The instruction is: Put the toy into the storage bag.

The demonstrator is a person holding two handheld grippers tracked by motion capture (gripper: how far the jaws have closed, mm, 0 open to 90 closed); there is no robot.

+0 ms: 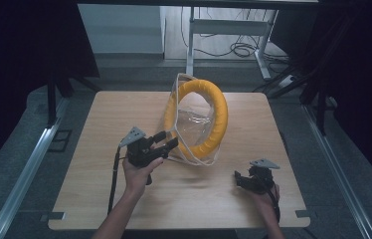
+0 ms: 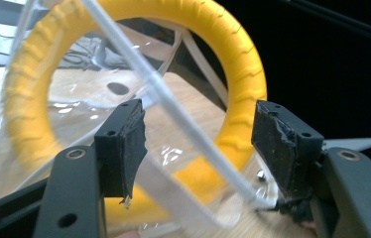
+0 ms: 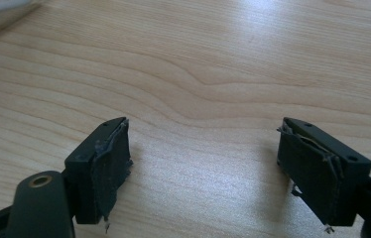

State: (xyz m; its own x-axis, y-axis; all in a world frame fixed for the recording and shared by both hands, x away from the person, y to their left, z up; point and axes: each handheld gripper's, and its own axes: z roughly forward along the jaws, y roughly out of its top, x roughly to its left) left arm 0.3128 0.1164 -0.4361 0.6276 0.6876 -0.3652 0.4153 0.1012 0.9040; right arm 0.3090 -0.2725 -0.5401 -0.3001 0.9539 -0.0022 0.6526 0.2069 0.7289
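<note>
Yellow ring (image 1: 213,117) stands on edge in its clear bag (image 1: 186,119) — both grippers (left (image 1: 166,143), right (image 1: 237,178)) gape wide.

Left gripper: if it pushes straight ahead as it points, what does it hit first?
Probably the white edge strip of the clear bag, crossing between the open jaws of the left gripper; the yellow ring sits behind it.

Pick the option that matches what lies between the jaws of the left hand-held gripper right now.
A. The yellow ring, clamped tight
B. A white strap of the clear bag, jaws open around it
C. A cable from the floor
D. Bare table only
B: in the left gripper view the white strap of the clear bag runs across the gap of the left hand-held gripper, whose jaws stand apart, with the yellow ring behind it.
</note>
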